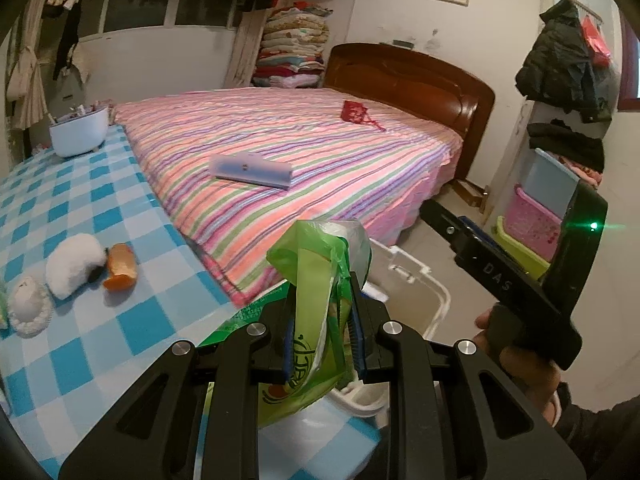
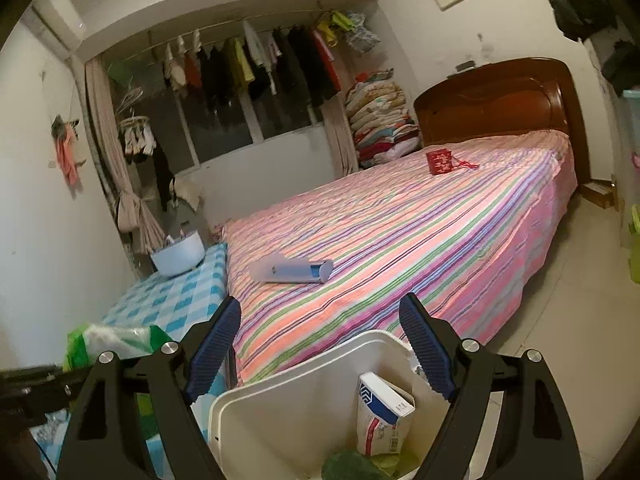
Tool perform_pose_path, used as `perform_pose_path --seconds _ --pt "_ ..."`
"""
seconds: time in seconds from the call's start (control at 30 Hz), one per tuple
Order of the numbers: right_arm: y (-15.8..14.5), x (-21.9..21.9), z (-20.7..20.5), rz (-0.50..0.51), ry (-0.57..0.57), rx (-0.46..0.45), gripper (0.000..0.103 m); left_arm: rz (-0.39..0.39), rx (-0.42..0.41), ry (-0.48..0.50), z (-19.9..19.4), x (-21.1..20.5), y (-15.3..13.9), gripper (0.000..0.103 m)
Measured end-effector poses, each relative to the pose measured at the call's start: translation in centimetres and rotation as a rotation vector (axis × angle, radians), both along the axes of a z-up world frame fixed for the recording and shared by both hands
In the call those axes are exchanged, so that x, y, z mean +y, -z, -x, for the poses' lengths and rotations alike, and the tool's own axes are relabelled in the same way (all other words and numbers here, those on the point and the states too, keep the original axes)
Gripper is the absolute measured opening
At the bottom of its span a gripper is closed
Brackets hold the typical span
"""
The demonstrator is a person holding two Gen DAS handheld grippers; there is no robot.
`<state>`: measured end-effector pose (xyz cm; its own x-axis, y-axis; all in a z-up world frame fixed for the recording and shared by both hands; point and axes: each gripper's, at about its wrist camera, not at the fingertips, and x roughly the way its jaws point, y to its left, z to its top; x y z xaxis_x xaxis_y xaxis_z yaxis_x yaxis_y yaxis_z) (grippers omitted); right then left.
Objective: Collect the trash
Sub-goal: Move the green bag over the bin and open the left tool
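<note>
The white bin (image 2: 304, 408) is standing open-topped below the right gripper (image 2: 320, 354), a carton (image 2: 384, 412) filling part; the bed (image 2: 400, 240) is crowding its far side.

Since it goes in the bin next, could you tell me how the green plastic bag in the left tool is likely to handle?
The green plastic bag is probably floppy: it folds and bunches above the left tool, which is shut on it. It looks thin and light, so it may cling to the pads rather than drop cleanly into the white bin.
</note>
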<state>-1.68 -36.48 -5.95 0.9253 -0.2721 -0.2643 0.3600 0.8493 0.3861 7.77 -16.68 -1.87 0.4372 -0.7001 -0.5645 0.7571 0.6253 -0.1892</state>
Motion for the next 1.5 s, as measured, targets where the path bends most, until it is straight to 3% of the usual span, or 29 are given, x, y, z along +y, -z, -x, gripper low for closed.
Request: perform_pose_path --seconds 0.23,0.43,0.53,0.57,0.6,0.77,1.17,1.3,1.5 --pt "-0.2 -0.6 0.8 -0.014 0.027 -0.023 0.079 0.085 0.039 0.048 0.5 -1.8 -0.1 0.023" --pt "-0.1 -1.0 1.3 -0.026 0.047 -0.029 0.079 0.097 0.069 0.051 0.1 -3.1 0.8 0.034" --pt "-0.1 -1.5 1.3 -0.041 0.05 -0.03 0.079 0.094 0.065 0.038 0.0 -3.2 0.9 0.058" --pt "0.0 -1.6 1.3 -0.047 0.048 -0.029 0.079 0.096 0.062 0.027 0.0 -3.1 0.9 0.074" --pt "0.0 -1.6 1.3 -0.048 0.047 -0.029 0.079 0.1 0.056 0.01 0.0 -2.9 0.9 0.08" --pt "-0.1 -1.3 1.2 -0.043 0.039 -0.024 0.079 0.108 0.012 -0.037 0.0 -1.8 0.2 0.081" --pt "-0.2 -1.0 1.0 -0.04 0.036 -0.02 0.079 0.142 0.005 -0.096 -1.6 1.3 -1.6 0.082" --pt "-0.4 -1.0 0.7 -0.046 0.031 -0.012 0.079 0.065 0.062 -0.132 -2.9 1.5 -0.6 0.082" --pt "-0.5 -0.8 0.7 -0.039 0.017 -0.009 0.079 -0.096 0.161 -0.089 -3.6 -0.4 3.3 0.081"
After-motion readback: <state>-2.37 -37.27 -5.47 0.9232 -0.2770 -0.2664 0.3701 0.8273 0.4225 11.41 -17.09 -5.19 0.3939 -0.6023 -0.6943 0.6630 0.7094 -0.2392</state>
